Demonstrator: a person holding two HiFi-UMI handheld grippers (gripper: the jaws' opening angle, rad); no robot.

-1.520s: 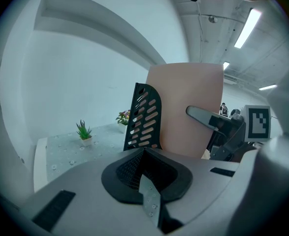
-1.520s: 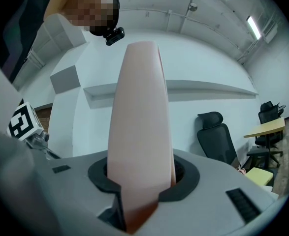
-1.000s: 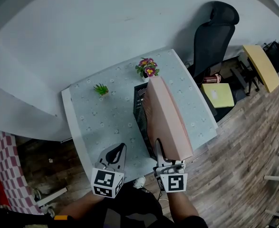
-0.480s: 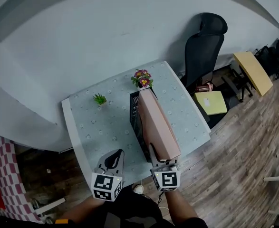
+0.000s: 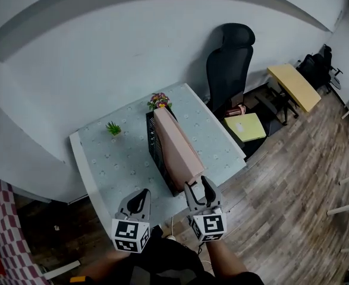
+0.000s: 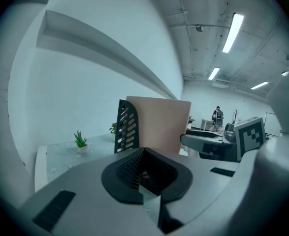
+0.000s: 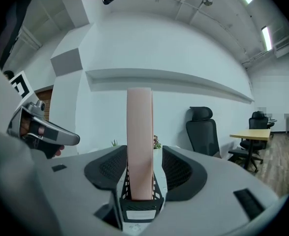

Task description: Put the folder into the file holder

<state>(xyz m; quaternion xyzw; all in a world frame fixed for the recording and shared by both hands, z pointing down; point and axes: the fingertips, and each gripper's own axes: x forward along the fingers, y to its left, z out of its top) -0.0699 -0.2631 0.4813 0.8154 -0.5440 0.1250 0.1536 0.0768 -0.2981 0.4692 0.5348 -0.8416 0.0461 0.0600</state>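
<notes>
The pink folder (image 5: 175,150) stands upright in the black slotted file holder (image 5: 153,150) on the table (image 5: 115,159). My right gripper (image 5: 199,186) is open just off the folder's near edge; its jaws have just been opening and nothing is pressed between them. In the right gripper view the folder (image 7: 139,141) rises from the holder (image 7: 138,208) beyond the spread jaws of the right gripper (image 7: 140,168). My left gripper (image 5: 140,198) is shut and empty at the table's near edge, left of the holder. The left gripper view shows the left gripper (image 6: 144,170), the folder (image 6: 161,124) and the holder (image 6: 126,127).
A small green plant (image 5: 113,127) and a flower pot (image 5: 159,101) sit at the table's far side. A black office chair (image 5: 228,64), a low yellow stool (image 5: 245,127) and a yellow desk (image 5: 293,85) stand to the right on the wooden floor.
The right jaws have let go of the folder and spread apart. Both grippers have drawn back from the table towards me, and the folder stays standing in the holder.
</notes>
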